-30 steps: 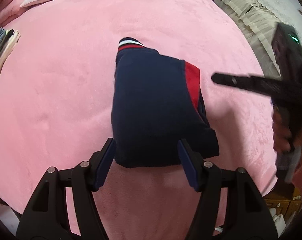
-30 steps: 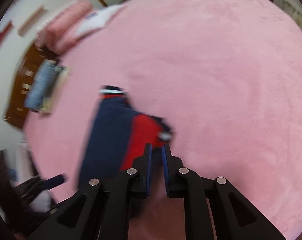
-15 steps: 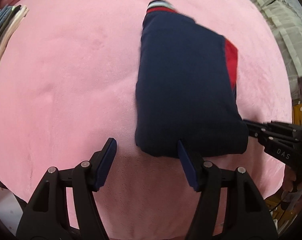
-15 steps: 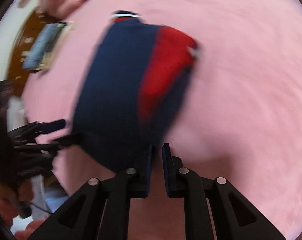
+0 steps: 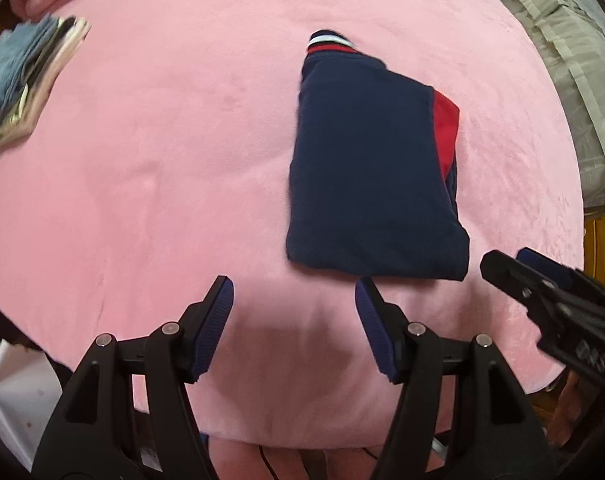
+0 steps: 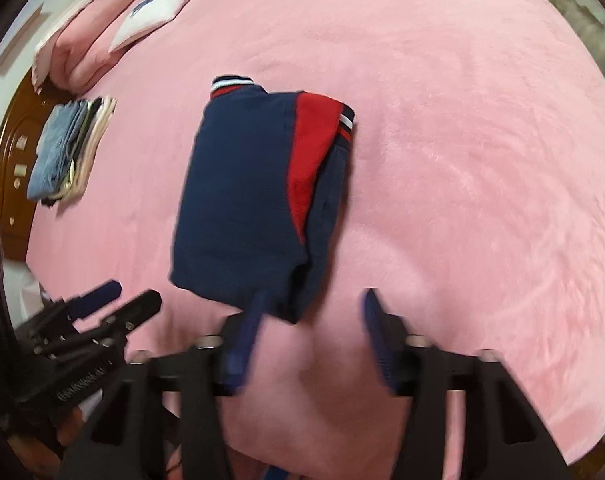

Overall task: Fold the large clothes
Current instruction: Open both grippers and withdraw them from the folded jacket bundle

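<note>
Folded navy-and-red garment [image 6: 254, 196], striped cuffs showing, lies centre frame on pink bed [image 6: 462, 160]; folded clothes stack [image 6: 68, 148] upper left. Left hand-held gripper [image 5: 294, 304] spread, empty; right hand-held gripper [image 6: 314, 312] just opened, garment's corner by its left finger.

One folded navy-and-red garment [image 5: 366, 168]; one stack of folded clothes [image 6: 68, 148]; two pillows [image 6: 90, 52]; two claws [image 5: 294, 320], one bed [image 5: 162, 160].

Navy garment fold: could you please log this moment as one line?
navy garment: folded, on pink blanket | left gripper: open, empty | right gripper: just opened, empty

Pink plush bed [image 5: 182, 160] bearing folded navy-red garment [image 5: 366, 168], clothes stack [image 5: 18, 80], pillows [image 6: 86, 56].
</note>
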`<action>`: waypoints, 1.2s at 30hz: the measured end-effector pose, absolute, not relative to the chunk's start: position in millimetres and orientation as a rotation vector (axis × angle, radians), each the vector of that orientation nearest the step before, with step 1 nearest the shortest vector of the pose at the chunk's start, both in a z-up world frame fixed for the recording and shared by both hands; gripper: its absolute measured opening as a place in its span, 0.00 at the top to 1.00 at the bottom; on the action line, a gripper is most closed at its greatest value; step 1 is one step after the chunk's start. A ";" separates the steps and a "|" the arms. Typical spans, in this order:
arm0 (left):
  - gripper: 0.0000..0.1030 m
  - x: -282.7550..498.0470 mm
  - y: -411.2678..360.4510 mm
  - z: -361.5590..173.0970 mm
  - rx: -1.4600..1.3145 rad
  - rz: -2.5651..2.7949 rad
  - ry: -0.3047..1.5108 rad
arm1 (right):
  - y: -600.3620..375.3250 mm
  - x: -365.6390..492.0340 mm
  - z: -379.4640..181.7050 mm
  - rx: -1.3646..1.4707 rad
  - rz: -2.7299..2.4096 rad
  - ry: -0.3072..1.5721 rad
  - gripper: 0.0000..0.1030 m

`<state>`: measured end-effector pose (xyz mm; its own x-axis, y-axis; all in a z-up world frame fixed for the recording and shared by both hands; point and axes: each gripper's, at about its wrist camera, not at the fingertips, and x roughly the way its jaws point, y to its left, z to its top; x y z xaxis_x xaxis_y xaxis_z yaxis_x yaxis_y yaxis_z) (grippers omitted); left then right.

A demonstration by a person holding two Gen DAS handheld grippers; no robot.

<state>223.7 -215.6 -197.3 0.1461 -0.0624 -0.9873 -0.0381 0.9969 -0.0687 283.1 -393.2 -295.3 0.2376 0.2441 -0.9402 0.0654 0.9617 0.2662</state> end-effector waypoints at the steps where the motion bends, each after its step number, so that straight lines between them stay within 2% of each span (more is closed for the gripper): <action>1: 0.41 224.6 -213.7 -195.0 -0.095 -0.011 1.424 | -384.4 279.9 -291.1 0.277 0.107 1.320 0.27; 7: 0.40 227.9 -205.4 -170.0 -0.045 0.020 1.394 | -361.7 275.3 -271.0 0.187 0.036 1.373 0.16; 9: 0.31 233.7 -204.0 -167.4 -0.034 0.018 1.408 | -358.1 276.7 -264.1 0.178 0.013 1.362 0.14; 13: 0.28 241.1 -203.1 -156.8 -0.042 0.019 1.402 | -358.9 280.2 -257.7 0.244 -0.033 1.408 0.12; 15: 0.21 243.8 -203.4 -152.5 -0.066 0.020 1.397 | -359.5 285.7 -255.7 0.275 -0.034 1.414 0.11; 18: 0.21 246.8 -203.3 -142.5 -0.087 0.027 1.387 | -360.3 290.8 -244.7 0.258 -0.055 1.391 0.07; 26: 0.20 249.4 -207.2 -121.4 -0.033 0.033 1.351 | -369.8 301.8 -232.3 0.270 -0.092 1.398 0.06; 36: 0.20 251.4 -207.4 -120.9 -0.017 0.034 1.353 | -369.1 302.4 -228.2 0.255 -0.095 1.402 0.05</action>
